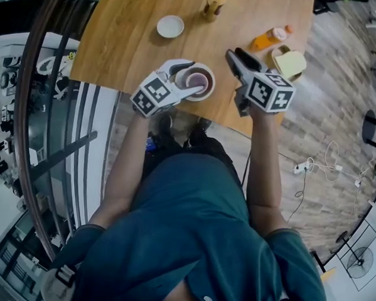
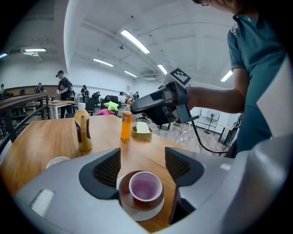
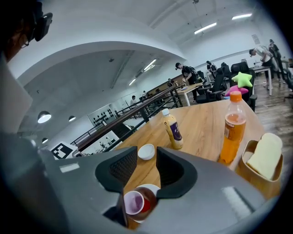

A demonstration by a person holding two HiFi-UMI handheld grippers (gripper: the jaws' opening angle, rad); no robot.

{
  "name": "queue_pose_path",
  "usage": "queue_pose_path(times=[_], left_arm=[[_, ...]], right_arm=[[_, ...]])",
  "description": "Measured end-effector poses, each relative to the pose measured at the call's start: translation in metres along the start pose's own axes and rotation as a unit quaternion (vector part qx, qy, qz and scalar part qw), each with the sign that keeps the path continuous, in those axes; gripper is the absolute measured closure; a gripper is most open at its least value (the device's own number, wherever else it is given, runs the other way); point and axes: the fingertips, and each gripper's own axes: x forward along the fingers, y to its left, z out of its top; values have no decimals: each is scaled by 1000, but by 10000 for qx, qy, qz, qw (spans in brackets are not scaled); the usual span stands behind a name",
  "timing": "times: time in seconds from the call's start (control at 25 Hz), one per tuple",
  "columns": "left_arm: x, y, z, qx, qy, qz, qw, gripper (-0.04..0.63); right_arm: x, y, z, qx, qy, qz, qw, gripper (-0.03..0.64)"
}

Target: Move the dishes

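A white plate (image 1: 208, 87) sits near the table's front edge and carries a brown bowl (image 2: 136, 204) with a pink-lined cup (image 1: 197, 81) in it. My left gripper (image 1: 185, 79) hovers over this stack, open, its jaws set wide on either side with the cup (image 2: 145, 186) low in the gap and not touching them. To the right of the stack my right gripper (image 1: 234, 54) hangs above bare wood. It is open by a narrow gap and holds nothing. In the right gripper view (image 3: 147, 160) the stack (image 3: 137, 201) lies below its jaws. A small white bowl (image 1: 170, 26) rests farther back.
The wooden table (image 1: 125, 37) also holds a tan bottle with a purple label (image 1: 213, 4), an orange drink bottle (image 1: 270, 38) and a wooden tray with a pale block (image 1: 289, 64) at the right. A railing runs along the table's left. People sit at far desks.
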Motion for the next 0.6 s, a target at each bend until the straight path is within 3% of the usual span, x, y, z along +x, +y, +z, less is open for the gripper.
queue_pose_path(times=[0.28,0.6], left_arm=[[29,-13,-40,445,604,98,9971,209],[50,-13,-73,432,938,259,9943,169]], right_arm=[[18,-6,-32,134,327,65,9994,503],[32,-16,-78,265,783,84,9965,503]])
